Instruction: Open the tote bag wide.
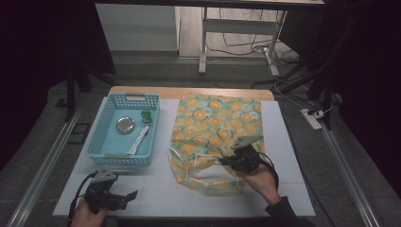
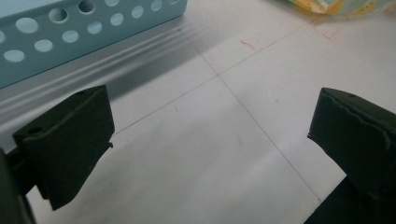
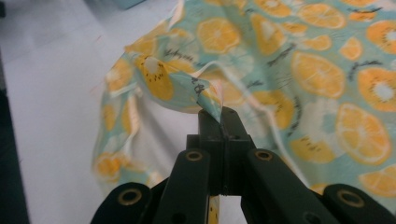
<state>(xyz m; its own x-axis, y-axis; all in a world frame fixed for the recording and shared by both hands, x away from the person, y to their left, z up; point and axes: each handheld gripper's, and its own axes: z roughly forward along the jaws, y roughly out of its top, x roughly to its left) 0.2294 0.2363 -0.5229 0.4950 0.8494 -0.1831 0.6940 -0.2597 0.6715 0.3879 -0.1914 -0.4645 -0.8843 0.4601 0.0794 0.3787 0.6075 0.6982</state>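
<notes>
Right gripper (image 3: 223,122) pinched shut on the fruit-print bag's (image 1: 215,125) edge

From my remote seat I saw the bag lying flat on the white table (image 1: 156,189), right of the blue basket (image 1: 97,142), its handles toward the person; my right gripper's jaws were clamped together on a fold of the fabric near the bag's mouth, lifting that fold a little off the surface. My left gripper (image 2: 210,140) sat near the table's front left corner, just in front of the basket, jaws spread wide with nothing between them but bare tabletop. Inside the basket lay a round tin (image 1: 125,125), a green cap (image 1: 146,115) and a white packet (image 1: 140,139)
</notes>
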